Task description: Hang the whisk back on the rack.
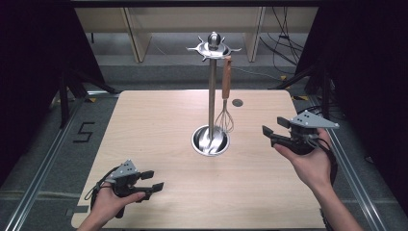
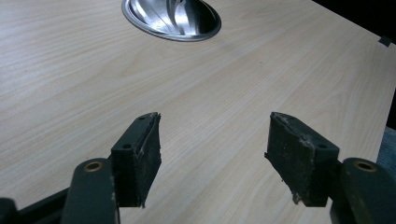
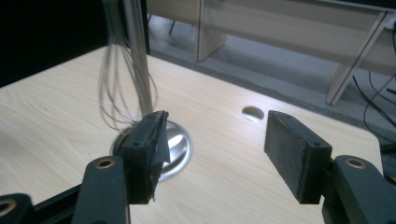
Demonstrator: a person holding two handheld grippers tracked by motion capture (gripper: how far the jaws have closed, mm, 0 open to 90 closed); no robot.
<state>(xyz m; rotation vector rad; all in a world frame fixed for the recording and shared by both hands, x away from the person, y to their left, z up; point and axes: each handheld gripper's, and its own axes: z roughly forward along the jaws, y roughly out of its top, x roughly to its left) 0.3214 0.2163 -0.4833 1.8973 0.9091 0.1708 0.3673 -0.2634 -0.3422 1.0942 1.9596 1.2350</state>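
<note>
High view: whisk (image 1: 224, 103) on rack (image 1: 211, 96)

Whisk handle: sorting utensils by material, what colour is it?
Reddish-brown, wood-like handle, clearest in the high view.

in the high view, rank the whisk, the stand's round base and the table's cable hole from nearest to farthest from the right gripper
1. Whisk, hanging from the stand, left of the right gripper.
2. Cable hole, toward the table's far edge; too close to the whisk to rank firmly.
3. Stand's round base, at the table's middle, slightly farther left.
</note>
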